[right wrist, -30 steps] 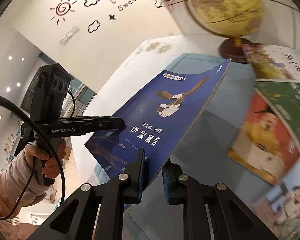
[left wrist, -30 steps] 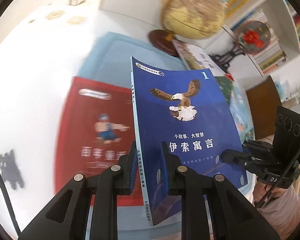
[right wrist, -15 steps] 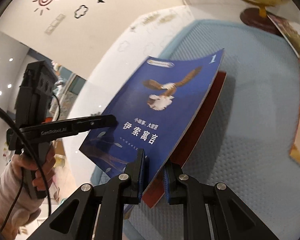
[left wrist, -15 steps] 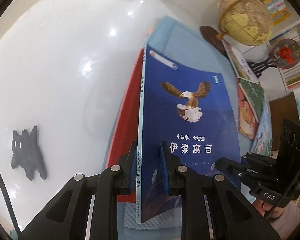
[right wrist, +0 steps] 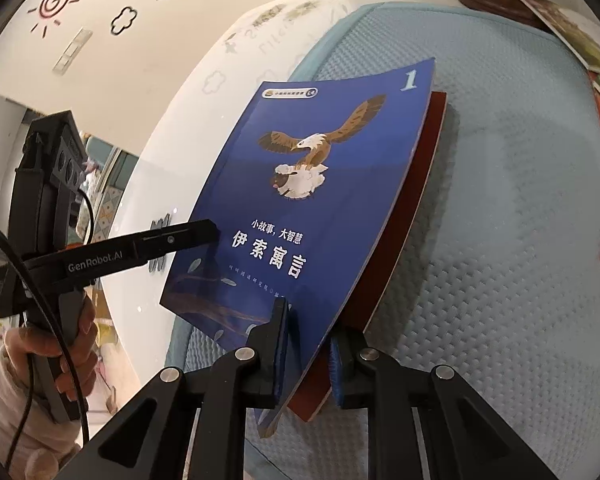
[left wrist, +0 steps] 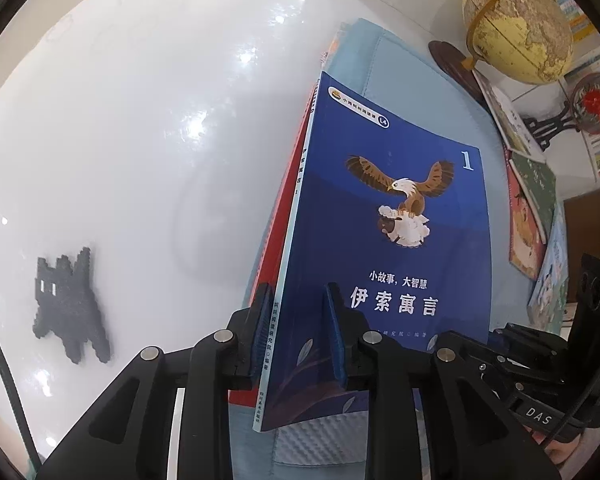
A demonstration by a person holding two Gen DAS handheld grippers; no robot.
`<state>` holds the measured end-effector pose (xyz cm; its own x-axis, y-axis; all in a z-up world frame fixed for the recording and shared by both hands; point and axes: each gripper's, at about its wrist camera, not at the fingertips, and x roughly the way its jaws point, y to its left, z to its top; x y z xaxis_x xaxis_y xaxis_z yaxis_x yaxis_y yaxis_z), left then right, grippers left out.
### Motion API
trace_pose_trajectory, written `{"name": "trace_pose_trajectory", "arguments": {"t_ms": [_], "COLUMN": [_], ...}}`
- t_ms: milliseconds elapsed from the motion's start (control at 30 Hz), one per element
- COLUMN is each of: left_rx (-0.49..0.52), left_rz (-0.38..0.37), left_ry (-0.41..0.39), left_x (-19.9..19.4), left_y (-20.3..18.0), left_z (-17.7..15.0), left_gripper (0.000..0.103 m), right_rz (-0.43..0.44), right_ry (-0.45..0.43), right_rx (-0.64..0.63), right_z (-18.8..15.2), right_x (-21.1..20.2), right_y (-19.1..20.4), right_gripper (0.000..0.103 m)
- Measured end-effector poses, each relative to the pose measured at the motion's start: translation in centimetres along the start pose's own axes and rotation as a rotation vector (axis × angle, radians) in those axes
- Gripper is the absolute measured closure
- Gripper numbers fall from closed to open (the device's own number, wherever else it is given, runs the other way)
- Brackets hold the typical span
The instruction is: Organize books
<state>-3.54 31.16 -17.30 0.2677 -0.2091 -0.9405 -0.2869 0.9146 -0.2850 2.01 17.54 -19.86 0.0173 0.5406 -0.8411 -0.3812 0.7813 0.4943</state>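
**Blue book set down on the red one: let go cleanly, left side first**

Blue book [left wrist: 384, 248] is at the release stage, so the care now is in the letting go. The left gripper [left wrist: 298, 332] straddles the book's near edge by the spine, and its jaws are opening: a gap shows between each pad and the cover, so nothing is clamped there. The right gripper [right wrist: 310, 354] straddles the near right corner; its left pad looks pressed to the cover, but the right pad stands just clear beneath, so I judge that hold slack too.

Outward from the jaws, the blue book lies over a red book [right wrist: 416, 216], whose edge shows along the right side and at the near corner. Both rest on a light blue mat [right wrist: 500, 200] on a glossy white table [left wrist: 140, 140]. The blue cover bows upward along its right edge, so it is probably not fully flat yet.

Best practice here: finish spreading both sets of jaws before pulling back, then withdraw straight toward the near side, so no pad drags the cover and skews the stack. Further books [left wrist: 528, 208] lie to the far right beside a globe [left wrist: 516, 24], likely next to be gathered.
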Motion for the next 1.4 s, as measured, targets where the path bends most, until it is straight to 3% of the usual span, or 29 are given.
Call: {"name": "trace_pose_trajectory", "arguments": {"t_ms": [100,200,267,367,400,433,633,833,967,1067,1233,1400], "left_rx": [0.012,0.014,0.017,0.013,0.009,0.006,0.059,0.124,0.218,0.315,0.465,0.530], "left_rz": [0.065,0.084,0.101,0.234,0.248,0.246,0.228,0.087,0.018,-0.026,-0.097,-0.142], "left_ry": [-0.001,0.013,0.016,-0.014,-0.022,-0.040,-0.132,-0.123,-0.064,-0.016,0.049,0.127], "left_x": [-0.1,0.2,0.2,-0.5,-0.7,-1.3,-3.5,-1.7,2.1,4.7,7.6,10.5], "left_y": [-0.3,-0.4,-0.4,-0.7,-0.8,-1.0,-4.9,-13.0,-20.6,-26.5,-35.6,-40.6], "left_z": [0.1,0.1,0.1,0.4,0.6,0.8,2.4,3.5,3.8,3.1,1.1,0.0], "left_gripper": [0.077,0.077,0.077,0.077,0.077,0.077,0.077,0.077,0.077,0.077,0.077,0.077], "right_rz": [0.002,0.003,0.013,-0.028,-0.047,-0.069,-0.226,-0.390,-0.557,-0.626,-0.506,-0.280], "right_ry": [0.006,0.000,0.005,0.012,0.005,-0.017,-0.197,-0.318,-0.313,-0.281,-0.292,-0.310], "right_rx": [0.008,0.026,0.036,0.007,-0.004,-0.016,-0.070,0.064,0.150,0.188,0.319,0.403], "right_z": [-0.2,-0.4,-0.6,-0.8,-0.9,-1.0,-1.8,-4.0,-7.3,-10.4,-14.9,-18.2], "right_x": [0.5,0.6,0.4,-0.6,-1.1,-1.9,-8.8,-15.7,-19.5,-21.6,-23.8,-24.3], "right_y": [0.3,0.2,-0.2,-0.3,-0.4,-0.5,-3.8,-11.6,-18.0,-21.9,-26.2,-29.1], "right_gripper": [0.083,0.081,0.075,0.066,0.058,0.053,0.051,0.051,0.051,0.051,0.051,0.051]}}
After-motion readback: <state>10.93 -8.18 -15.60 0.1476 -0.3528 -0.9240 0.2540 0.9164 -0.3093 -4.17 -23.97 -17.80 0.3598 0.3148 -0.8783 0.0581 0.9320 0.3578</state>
